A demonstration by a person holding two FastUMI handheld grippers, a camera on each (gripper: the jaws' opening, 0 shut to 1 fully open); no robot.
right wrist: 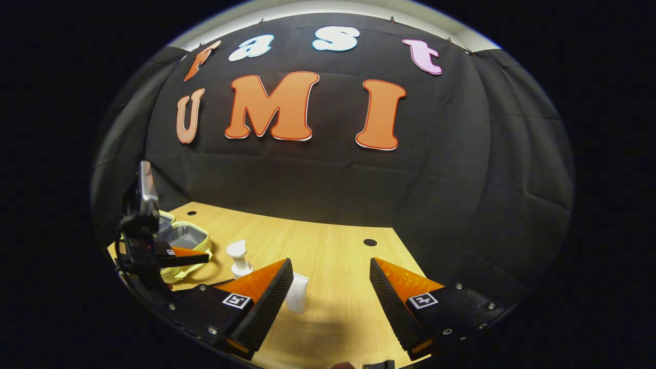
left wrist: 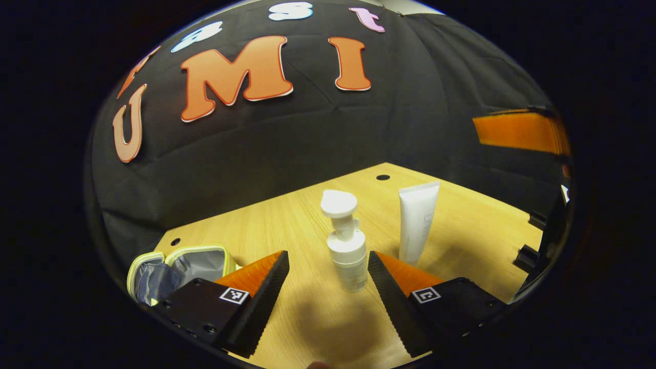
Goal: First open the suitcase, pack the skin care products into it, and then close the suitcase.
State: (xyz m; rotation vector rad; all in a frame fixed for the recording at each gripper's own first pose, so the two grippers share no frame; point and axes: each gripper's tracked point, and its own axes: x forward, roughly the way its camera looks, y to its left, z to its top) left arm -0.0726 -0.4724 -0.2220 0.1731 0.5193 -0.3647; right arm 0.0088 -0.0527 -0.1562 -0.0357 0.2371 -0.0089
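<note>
Item: I held my left gripper (left wrist: 328, 287) spread, framing the upright white plastic pump bottle (left wrist: 346, 246) for pickup, yellow-trimmed fabric case (left wrist: 179, 266) unzipped leftward, standing white tube (left wrist: 417, 220) beyond, right gripper (right wrist: 330, 297) likewise spread.

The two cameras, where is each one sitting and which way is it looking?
Left gripper view: rides on the left gripper, looking forward over the wooden table at the pump bottle between its open fingers, the white tube and the open pouch.
Right gripper view: rides on the right gripper, facing the booth's wall; its open fingers show, and the left gripper sits at far left.
Both share the table, pump bottle, tube and pouch.
</note>
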